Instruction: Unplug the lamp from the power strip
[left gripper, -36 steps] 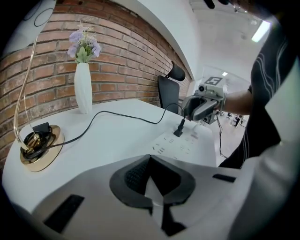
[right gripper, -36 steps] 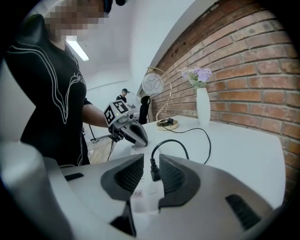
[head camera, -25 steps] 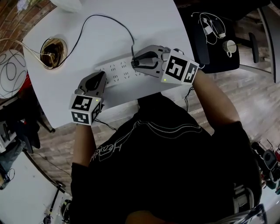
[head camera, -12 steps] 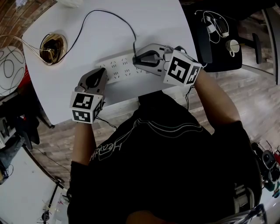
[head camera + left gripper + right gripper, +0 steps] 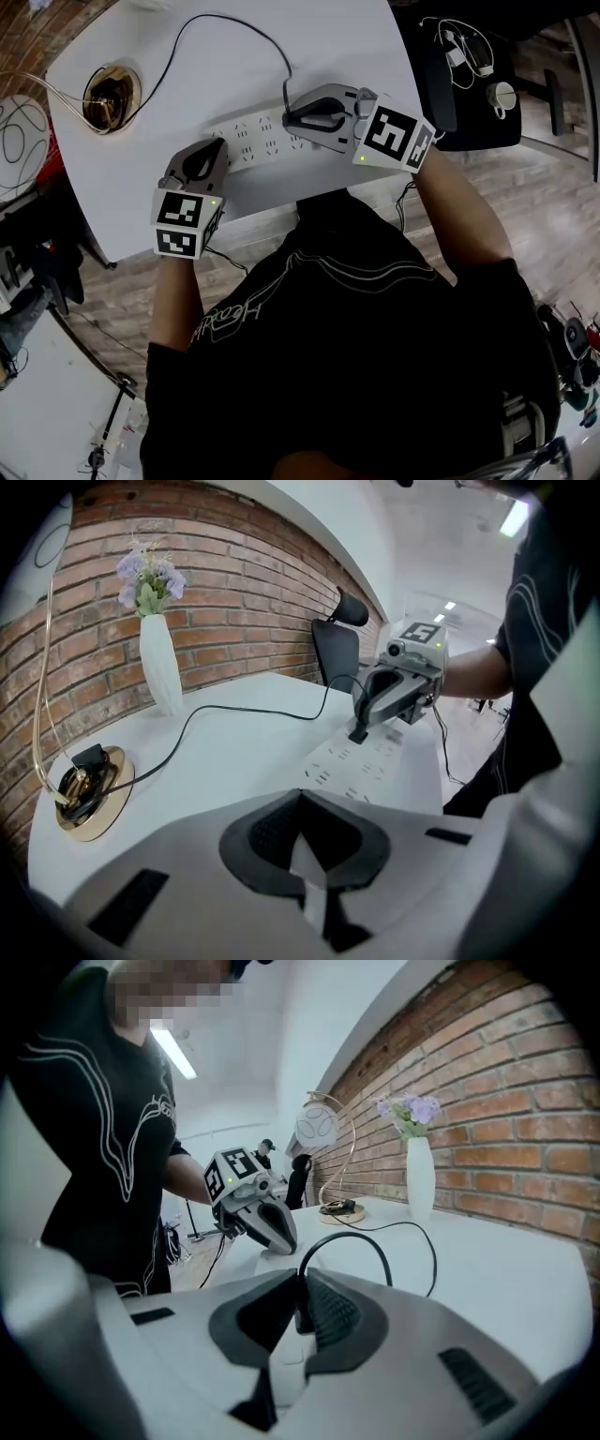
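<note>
The right gripper (image 5: 300,1283) has its jaws clamped on the black cord (image 5: 345,1235), which arcs up and back toward the gold lamp base (image 5: 342,1209). The left gripper (image 5: 279,1237) rests left of that cord.

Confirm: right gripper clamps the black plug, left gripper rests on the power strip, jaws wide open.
Wrong on the jaws: the left gripper view shows the left gripper shut, empty. It does rest on the power strip; the right gripper clamps the black plug.
</note>
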